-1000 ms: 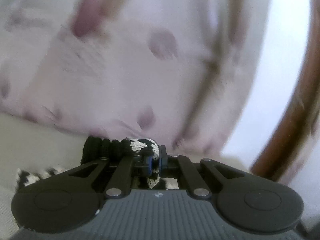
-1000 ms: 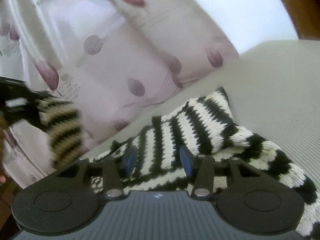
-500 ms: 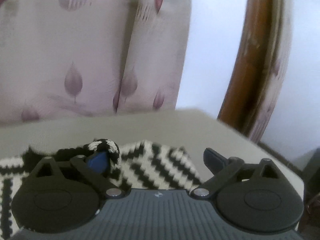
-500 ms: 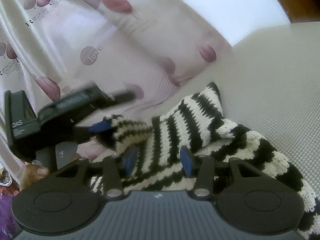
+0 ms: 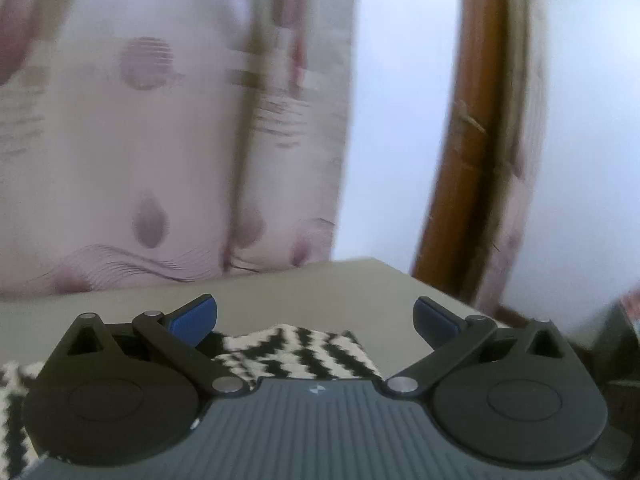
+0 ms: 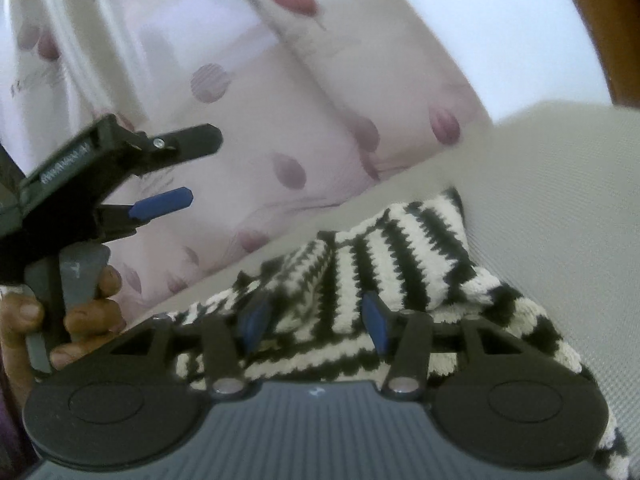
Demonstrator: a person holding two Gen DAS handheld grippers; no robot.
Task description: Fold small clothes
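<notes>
Left gripper (image 5: 315, 314) spread wide and empty above black-and-white striped knit (image 5: 298, 350), beige table (image 5: 352, 284) beneath, patterned pink curtain (image 5: 160, 140) beyond, wooden post (image 5: 460, 160) far right.

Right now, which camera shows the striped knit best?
The right wrist view: the knit lies folded on the grey surface, its stripes and edges clear beyond the open right gripper. The left wrist view shows only a strip of it behind the open left gripper.
</notes>
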